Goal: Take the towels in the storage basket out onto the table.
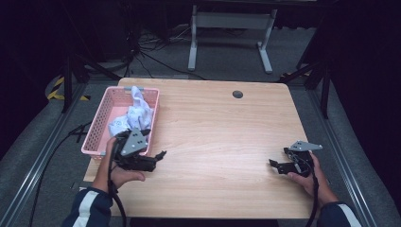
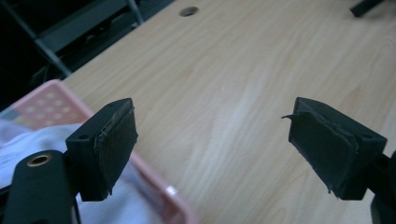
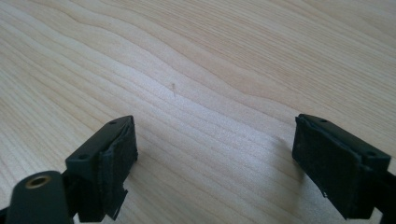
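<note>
Now the left gripper (image 1: 158, 156) hangs by the pink basket (image 1: 97, 137) at the surface's left edge, jaws wide and empty, white cloth (image 1: 135, 113) heaped inside; drop looks done. Right gripper (image 1: 274, 164) waits wide near the right edge. Next: pull clear.

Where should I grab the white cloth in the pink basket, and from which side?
Pinch the raised bunched fold of the white cloth from straight above, probably; the pink basket walls block a sideways approach, and the fold stands above the rim.
</note>
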`<action>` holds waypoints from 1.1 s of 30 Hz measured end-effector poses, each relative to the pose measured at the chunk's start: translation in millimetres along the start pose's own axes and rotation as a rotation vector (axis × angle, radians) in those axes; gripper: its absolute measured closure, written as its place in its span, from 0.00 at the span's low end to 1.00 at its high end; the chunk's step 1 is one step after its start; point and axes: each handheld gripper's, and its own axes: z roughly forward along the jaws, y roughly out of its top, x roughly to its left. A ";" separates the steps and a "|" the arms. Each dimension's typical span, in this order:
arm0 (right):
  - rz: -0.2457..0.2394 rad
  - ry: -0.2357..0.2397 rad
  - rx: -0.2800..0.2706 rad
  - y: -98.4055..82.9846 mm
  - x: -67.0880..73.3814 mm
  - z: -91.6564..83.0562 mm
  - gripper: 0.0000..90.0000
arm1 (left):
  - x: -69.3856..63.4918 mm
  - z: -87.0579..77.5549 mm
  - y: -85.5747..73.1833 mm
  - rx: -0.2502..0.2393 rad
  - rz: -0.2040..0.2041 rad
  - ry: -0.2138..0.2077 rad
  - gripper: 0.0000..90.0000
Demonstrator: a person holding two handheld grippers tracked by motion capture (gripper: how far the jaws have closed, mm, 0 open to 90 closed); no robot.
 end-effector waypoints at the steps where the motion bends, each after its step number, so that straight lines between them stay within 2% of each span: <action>1: 0.000 0.000 0.000 0.0 0.0 0.0 0.16 | 3.9 -2.9 -1.4 0.000 -0.004 0.011 0.18; 4: -0.001 0.000 0.000 0.0 0.0 0.0 0.16 | 18.1 -9.8 -10.4 0.014 -0.027 0.061 0.18; 7: -0.001 0.001 0.000 0.0 -0.1 0.0 0.16 | 31.0 -11.4 -18.8 0.015 -0.064 0.080 0.18; 10: -0.003 0.003 0.000 -0.2 -0.3 -0.2 0.16 | 43.9 -10.7 -25.7 0.048 -0.086 0.109 0.18; 12: -0.003 0.004 0.000 -0.3 -0.3 -0.3 0.16 | 54.4 -10.4 -28.9 0.055 -0.116 0.112 0.18; 14: -0.005 0.003 0.001 -0.4 -0.4 -0.3 0.16 | 65.5 -9.0 -31.6 0.075 -0.147 0.136 0.18; 16: -0.004 0.002 0.001 -0.4 -0.3 -0.3 0.16 | 76.3 -6.0 -34.5 0.102 -0.170 0.129 0.18; 19: -0.006 0.002 0.001 -0.3 -0.3 -0.3 0.16 | 92.6 5.9 -40.1 0.184 -0.196 0.136 0.18; 21: -0.005 0.003 0.001 -0.3 -0.3 -0.3 0.16 | 102.9 15.6 -43.2 0.209 -0.225 0.107 0.18; 23: -0.007 0.002 0.001 -0.4 -0.5 -0.3 0.16 | 109.2 21.7 -43.9 0.227 -0.236 0.101 0.18; 25: -0.007 0.003 0.001 -0.3 -0.5 -0.3 0.16 | 113.4 29.7 -43.9 0.254 -0.267 0.087 0.17; 26: -0.008 0.004 0.001 -0.3 -0.5 -0.3 0.16 | 116.4 37.8 -43.8 0.290 -0.237 0.088 0.17; 27: -0.012 0.005 0.000 -0.4 -0.7 -0.4 0.17 | 117.2 42.4 -43.2 0.329 -0.250 0.085 0.17; 30: -0.013 0.006 -0.002 -0.4 -0.6 -0.3 0.17 | 122.2 51.1 -43.6 0.355 -0.255 0.077 0.16; 32: -0.014 0.007 -0.001 -0.4 -0.7 -0.4 0.17 | 126.2 58.2 -43.9 0.381 -0.274 0.074 0.15; 33: -0.014 0.006 -0.001 -0.4 -0.7 -0.4 0.17 | 129.7 64.6 -44.1 0.408 -0.255 0.076 0.13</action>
